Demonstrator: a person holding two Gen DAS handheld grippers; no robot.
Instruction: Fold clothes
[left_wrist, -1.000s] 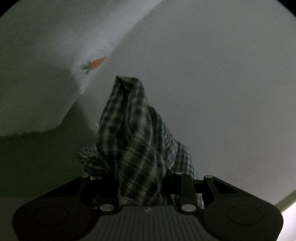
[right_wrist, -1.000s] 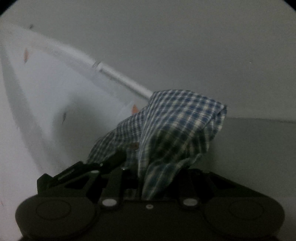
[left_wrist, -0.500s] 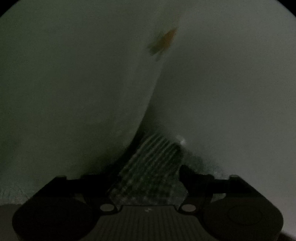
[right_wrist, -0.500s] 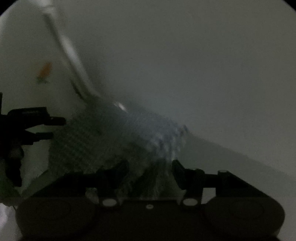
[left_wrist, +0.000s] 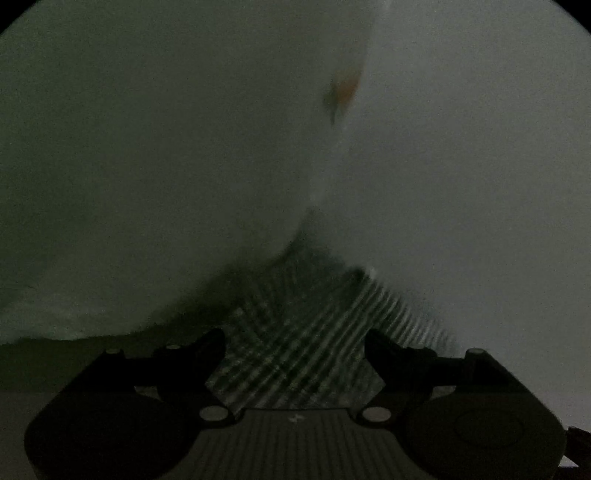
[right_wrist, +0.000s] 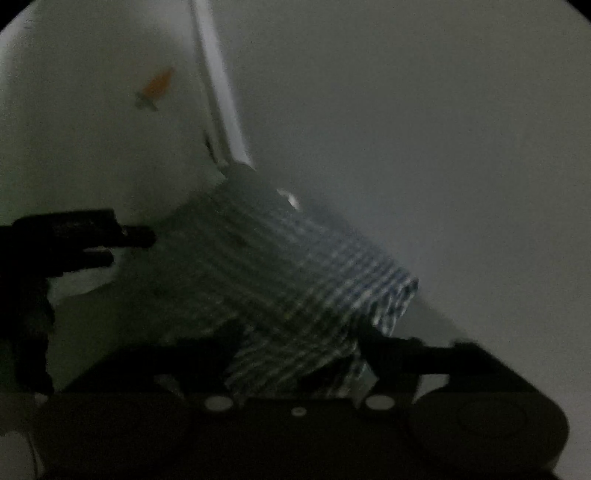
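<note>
Left wrist view: left gripper (left_wrist: 295, 341) with fingers spread wide, having just been opening, the plaid garment (left_wrist: 295, 332) lying loose in the gap and touching neither pad. A second ago, clamped on a tall bunch of that cloth held up in the air; now no grip, the cloth slumped low and flat against the pale surface. White fabric with a small carrot print (left_wrist: 343, 88) bulging close overhead on the left, much nearer than a second ago. Dim and blurred throughout, so no telling how neatly the edge lies.

Right wrist view: right gripper (right_wrist: 295, 350) likewise parted, jaws just widened, pads clear of the cloth. Plaid garment (right_wrist: 295, 269) rolled over in a thick fold reaching from the gripper mouth up toward the carrot-print fabric (right_wrist: 159, 85), one doubled end sticking out to the right. Left gripper (right_wrist: 110, 243) visible at the left edge of this view, its fingers just beside the near end of the fold. A second ago, the same cloth pinched and hanging; now set down and released.

Meaning, as a judgement: one fold just laid and let go by both hands together. Probably next: pull back, check the edges, regrip for another fold or smooth the roll flat. Risk: the bulky fold springing open once untended.
</note>
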